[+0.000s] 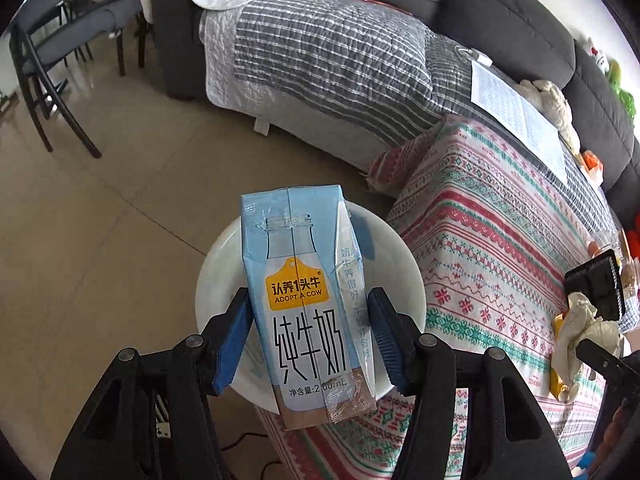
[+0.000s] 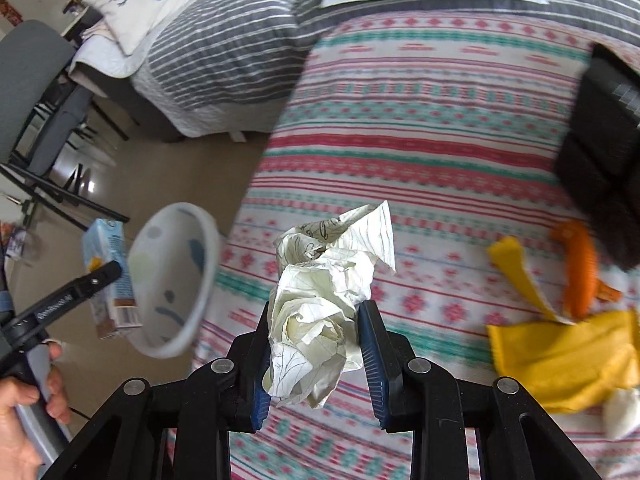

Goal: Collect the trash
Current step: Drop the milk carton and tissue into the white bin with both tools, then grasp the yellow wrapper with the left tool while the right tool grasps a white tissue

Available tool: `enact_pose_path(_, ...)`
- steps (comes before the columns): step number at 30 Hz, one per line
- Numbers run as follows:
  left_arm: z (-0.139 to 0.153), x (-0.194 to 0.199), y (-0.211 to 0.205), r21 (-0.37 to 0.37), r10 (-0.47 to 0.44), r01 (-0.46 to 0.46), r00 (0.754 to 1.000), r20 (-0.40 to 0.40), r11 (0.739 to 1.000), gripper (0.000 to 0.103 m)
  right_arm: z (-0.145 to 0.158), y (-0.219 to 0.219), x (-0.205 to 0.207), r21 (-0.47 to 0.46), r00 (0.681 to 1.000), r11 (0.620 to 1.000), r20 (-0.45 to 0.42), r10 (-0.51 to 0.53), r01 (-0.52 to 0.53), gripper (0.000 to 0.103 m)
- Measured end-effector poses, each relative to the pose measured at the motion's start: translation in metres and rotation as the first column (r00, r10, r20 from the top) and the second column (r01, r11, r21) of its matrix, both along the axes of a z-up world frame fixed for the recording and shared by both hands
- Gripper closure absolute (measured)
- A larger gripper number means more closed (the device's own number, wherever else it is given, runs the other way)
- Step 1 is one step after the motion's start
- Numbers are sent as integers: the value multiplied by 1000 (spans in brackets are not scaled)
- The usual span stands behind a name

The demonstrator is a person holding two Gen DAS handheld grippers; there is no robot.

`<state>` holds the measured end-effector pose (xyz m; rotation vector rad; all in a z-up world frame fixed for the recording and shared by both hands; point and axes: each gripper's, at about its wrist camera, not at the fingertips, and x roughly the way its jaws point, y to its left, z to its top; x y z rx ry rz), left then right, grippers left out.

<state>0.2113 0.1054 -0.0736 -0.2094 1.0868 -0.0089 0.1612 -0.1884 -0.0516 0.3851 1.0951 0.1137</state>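
while both tools are loaded, the step in hand looks like carrying to a bin. left tool [image 1: 310,332] clamps a milk carton [image 1: 304,300] above a white bowl [image 1: 404,280] at the quilt [image 1: 500,248] edge; right tool [image 2: 314,344] pinches a paper wad [image 2: 324,304] over the quilt. next: find the bin, which neither view shows. only the right view shows a yellow wrapper [image 2: 560,356] still lying there, and the hand [image 2: 24,412].
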Motion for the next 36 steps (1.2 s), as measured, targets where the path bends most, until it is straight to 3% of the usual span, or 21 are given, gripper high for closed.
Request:
enact_pose_path(2, -3, 2, 0, 30, -5, 5, 1000, -9, 1000, 40, 1, 13, 4, 9, 1000, 1000, 13, 13, -13, 68)
enact_pose_path(4, -5, 1, 1, 66, 4, -3, 1000, -19, 998, 27, 1, 25, 9, 12, 999, 999, 27, 30, -30, 68)
enact_pose_path(7, -1, -9, 10, 131, 31, -30, 999, -8, 991, 16, -3, 44, 18, 12, 998, 998, 34, 61, -61, 68)
enact_pose_path(13, 2, -36, 32, 222, 28, -25, 1000, -8, 975, 13, -16, 82, 36, 34, 992, 992, 43, 122, -124, 68)
enact_pose_path(26, 5, -70, 62, 259, 3, -2, 1000, -4, 966, 13, -37, 142, 59, 72, 975, 975, 84, 204, -210, 67)
enact_pose_path(29, 7, -72, 64, 255, -1, 2, 1000, -1, 967, 13, -38, 147, 61, 84, 971, 971, 107, 212, -222, 62)
enact_pose_path(31, 9, -72, 63, 251, -3, 3, 1000, 1, 968, 13, -38, 146, 61, 91, 974, 973, 111, 200, -210, 40)
enact_pose_path(36, 11, -73, 57, 240, -11, 9, 1000, 5, 971, 13, -28, 133, 54, 83, 978, 981, 121, 167, -178, 28)
